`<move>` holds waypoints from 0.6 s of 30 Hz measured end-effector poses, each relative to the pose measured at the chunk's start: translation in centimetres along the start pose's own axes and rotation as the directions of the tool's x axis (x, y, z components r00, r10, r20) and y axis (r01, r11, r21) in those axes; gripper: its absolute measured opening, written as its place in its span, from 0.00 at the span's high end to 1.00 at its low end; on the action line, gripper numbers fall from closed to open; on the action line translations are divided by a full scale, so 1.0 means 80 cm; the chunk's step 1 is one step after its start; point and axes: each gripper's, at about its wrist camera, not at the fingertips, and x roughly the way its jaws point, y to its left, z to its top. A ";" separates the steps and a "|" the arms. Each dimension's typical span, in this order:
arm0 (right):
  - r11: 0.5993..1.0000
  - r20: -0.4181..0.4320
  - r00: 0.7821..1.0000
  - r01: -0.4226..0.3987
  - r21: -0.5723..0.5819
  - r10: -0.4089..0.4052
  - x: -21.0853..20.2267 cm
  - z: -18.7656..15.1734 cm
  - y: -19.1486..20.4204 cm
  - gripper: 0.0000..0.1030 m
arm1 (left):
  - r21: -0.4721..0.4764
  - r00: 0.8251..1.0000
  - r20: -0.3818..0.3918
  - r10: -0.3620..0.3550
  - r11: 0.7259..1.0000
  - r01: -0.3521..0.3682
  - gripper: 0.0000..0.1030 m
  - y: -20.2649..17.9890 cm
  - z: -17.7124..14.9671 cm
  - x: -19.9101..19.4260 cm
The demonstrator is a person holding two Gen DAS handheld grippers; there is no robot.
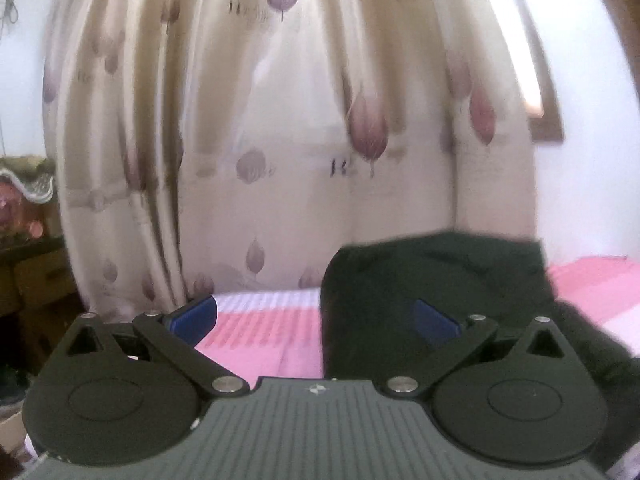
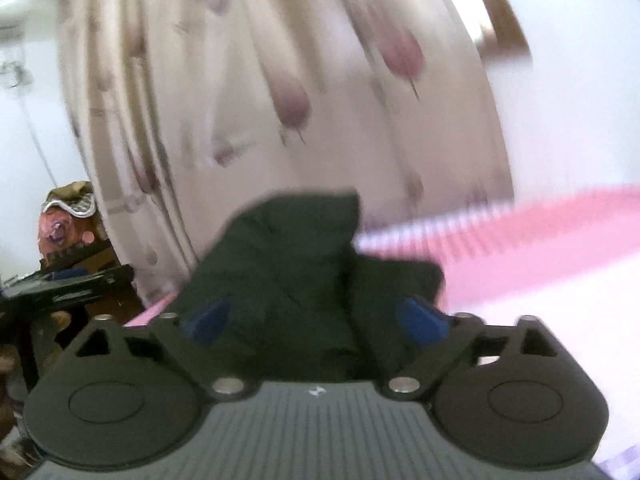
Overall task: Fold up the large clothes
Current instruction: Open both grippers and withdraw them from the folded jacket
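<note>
A cream curtain (image 1: 280,120) printed with mauve leaf shapes fills the back of both views, hanging down behind the far edge of the bed, with a white wall (image 1: 592,160) to its right. In front of it lies the bed's pink and white striped cover (image 1: 260,332), running across the left wrist view and sweeping off toward the right edge in the right wrist view, where it is badly blurred.

On that cover sits the dark green garment (image 1: 432,280), bunched into a thick heap toward the far edge of the bed, close to the curtain. In the left wrist view it lies right of centre; in the right wrist view (image 2: 288,264) it rises dead ahead in rumpled folds.

The left gripper (image 1: 316,316) has its jaws spread wide: one blue pad (image 1: 196,316) shows over the striped cover, the other shows against the dark cloth, and neither presses on anything. The right gripper (image 2: 316,320) is spread wide as well, the garment's folds lying in the gap between its blue pads (image 2: 420,320) with no pinch on the cloth.

At the left edge, beside the curtain, stands dark furniture (image 2: 68,284) with a patterned pink bundle (image 2: 64,228) on top; the detail is too blurred to name further.
</note>
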 end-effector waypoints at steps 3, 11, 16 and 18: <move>1.000 0.019 1.000 -0.005 -0.022 0.006 -0.014 0.003 0.019 0.02 | 0.002 1.000 -0.002 -0.028 1.000 0.028 0.00 -0.004 0.015 -0.015; 1.000 0.018 1.000 -0.002 -0.022 0.003 -0.028 0.009 0.037 0.02 | -0.026 1.000 -0.001 -0.028 0.999 0.028 0.00 -0.016 0.033 -0.039; 0.999 0.014 1.000 0.018 -0.045 -0.017 -0.035 0.008 0.049 0.02 | -0.080 0.995 -0.037 -0.091 0.993 0.088 0.00 -0.013 0.033 -0.046; 0.997 0.012 0.999 0.050 -0.062 -0.049 -0.036 0.008 0.052 0.02 | -0.093 0.994 -0.033 -0.107 0.990 0.103 0.00 -0.012 0.029 -0.048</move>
